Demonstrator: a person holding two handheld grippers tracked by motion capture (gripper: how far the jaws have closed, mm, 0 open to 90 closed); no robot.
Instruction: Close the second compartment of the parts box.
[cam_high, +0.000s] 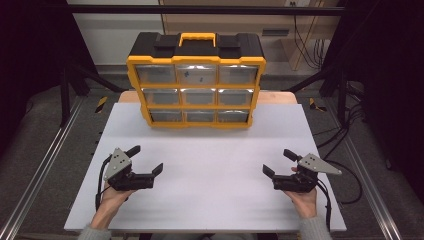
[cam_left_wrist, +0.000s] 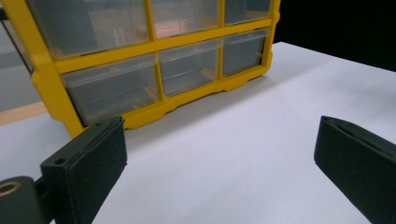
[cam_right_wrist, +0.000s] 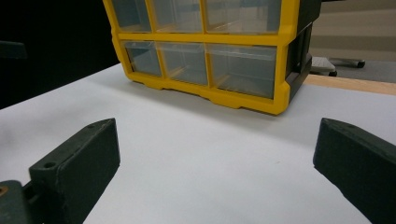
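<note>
I held my left gripper (cam_high: 148, 160) and my right gripper (cam_high: 278, 162) low over the white table (cam_high: 210, 200), both on my side of the yellow organizer (cam_high: 196, 82) and well apart from it, the left one toward its left end and the right one toward its right end. Both tools were released: in each gripper view the two black jaws stood wide apart with only bare tabletop between them, gripping nothing.

The organizer stood upright at the far edge of the table, its black top and yellow carry handle (cam_high: 198, 38) above, its clear drawers (cam_left_wrist: 111, 88) facing me in three rows of three, all pushed in as far as I could tell. A few small dark bits showed in the top middle drawer (cam_high: 196, 74); what they were I could not tell.

I judged this to be the start, the approach not yet begun. The next move called for carrying one gripper forward to a drawer front, lining its jaws up with the pull, and keeping the other ready to steady the case so it would not slide.
</note>
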